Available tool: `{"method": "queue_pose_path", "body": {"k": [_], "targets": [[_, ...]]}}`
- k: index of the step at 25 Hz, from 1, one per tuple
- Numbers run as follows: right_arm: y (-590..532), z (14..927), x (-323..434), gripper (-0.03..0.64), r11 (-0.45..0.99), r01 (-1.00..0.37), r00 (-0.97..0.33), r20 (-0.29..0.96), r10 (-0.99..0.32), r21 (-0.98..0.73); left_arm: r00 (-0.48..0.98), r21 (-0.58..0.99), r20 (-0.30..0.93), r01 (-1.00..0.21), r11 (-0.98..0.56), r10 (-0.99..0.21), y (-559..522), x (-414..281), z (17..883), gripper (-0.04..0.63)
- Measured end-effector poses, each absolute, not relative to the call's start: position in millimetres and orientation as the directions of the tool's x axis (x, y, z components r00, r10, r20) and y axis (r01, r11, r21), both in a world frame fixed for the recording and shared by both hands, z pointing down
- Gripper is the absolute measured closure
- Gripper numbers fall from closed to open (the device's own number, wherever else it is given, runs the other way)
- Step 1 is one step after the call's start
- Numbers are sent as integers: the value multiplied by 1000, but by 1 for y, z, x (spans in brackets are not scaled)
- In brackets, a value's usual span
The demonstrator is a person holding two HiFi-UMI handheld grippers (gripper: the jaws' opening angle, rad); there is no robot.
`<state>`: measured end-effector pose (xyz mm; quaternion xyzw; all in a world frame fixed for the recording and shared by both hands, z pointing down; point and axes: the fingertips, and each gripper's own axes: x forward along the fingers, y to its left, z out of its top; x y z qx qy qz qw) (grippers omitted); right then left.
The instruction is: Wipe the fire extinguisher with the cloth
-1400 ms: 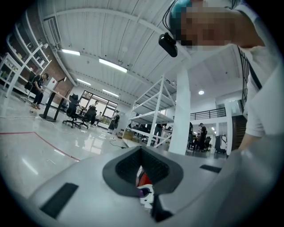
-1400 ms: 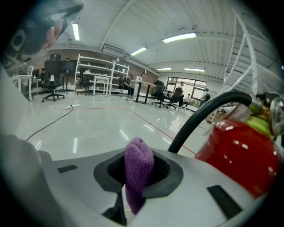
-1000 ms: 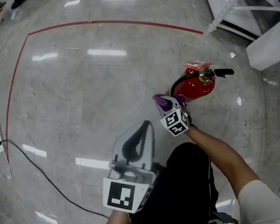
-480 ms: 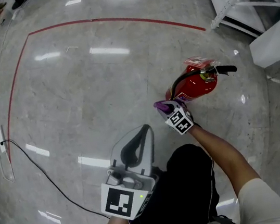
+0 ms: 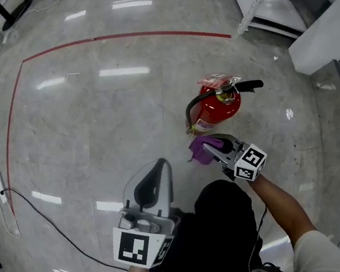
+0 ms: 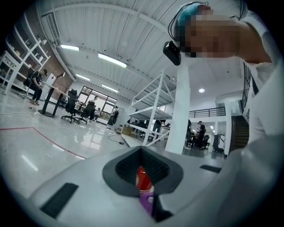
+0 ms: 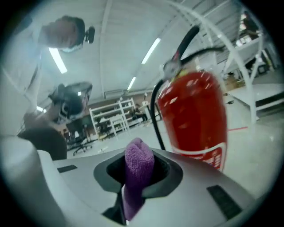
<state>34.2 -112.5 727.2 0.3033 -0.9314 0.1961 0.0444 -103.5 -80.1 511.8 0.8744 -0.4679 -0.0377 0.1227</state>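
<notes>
Fire extinguisher (image 5: 216, 107) stands upright, long axis vertical

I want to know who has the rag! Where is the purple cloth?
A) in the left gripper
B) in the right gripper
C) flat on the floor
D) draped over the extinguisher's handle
B: the right gripper has its jaws shut on the purple cloth, close beside the red fire extinguisher; the left gripper holds nothing.
</notes>
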Motion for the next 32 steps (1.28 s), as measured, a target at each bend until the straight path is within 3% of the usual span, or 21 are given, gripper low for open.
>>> {"method": "queue_pose_path", "body": {"k": [5,8,10,14,18,23,32], "targets": [[-124,658,137,548,521,-755,-573,13,-820,-398,570,262,55,-801,-539,-820,-84,-78,516,592],[-125,625,197,548,338,-881,-342,-50,-939,-331,585,258,56,-792,-554,-809,-82,-64,512,592],[-131,602,213,548,277,-932,-259,-102,-960,-236,591,251,55,-789,-561,-805,-82,-59,509,592],[-158,587,173,548,362,-932,-361,-110,-926,10,579,228,62,-801,-554,-813,-82,-59,508,592],[-166,584,115,548,478,-866,-493,-91,-865,145,567,224,76,-811,-540,-820,-80,-67,512,592],[-164,589,64,548,519,-790,-557,-30,-830,326,548,241,77,-821,-517,-833,-83,-85,514,592],[-144,622,26,548,587,-696,-623,58,-780,413,562,277,62,-804,-527,-825,-91,-92,522,592]]}}
